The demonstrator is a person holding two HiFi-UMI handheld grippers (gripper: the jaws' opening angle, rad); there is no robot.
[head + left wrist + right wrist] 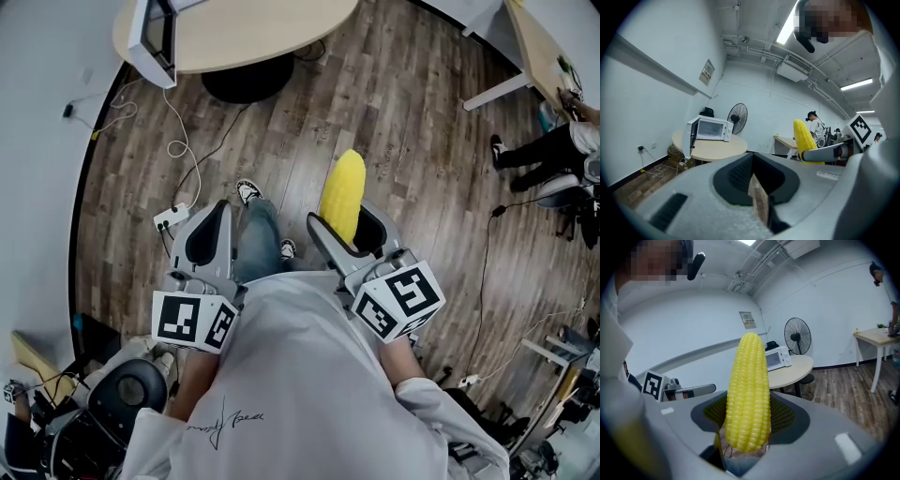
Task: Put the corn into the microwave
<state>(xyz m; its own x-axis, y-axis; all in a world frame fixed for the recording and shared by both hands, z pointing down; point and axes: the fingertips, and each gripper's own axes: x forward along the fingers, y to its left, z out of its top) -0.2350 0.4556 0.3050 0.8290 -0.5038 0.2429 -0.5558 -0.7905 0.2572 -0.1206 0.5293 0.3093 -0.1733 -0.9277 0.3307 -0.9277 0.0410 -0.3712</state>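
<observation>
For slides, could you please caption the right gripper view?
Right gripper holds a bumpy yellow corn cob upright; white box-shaped microwave beyond.

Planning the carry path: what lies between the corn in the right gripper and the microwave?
Head view: wood floor with loose cables, then the round table's edge under the microwave.

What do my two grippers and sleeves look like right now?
The left gripper and right gripper match: light grey moulded shells with broad jaws, lined inside with black textured pads. Each carries a white cube with black square markers at the end nearest the person. No cables show on them. The person wears a white shirt.
</observation>
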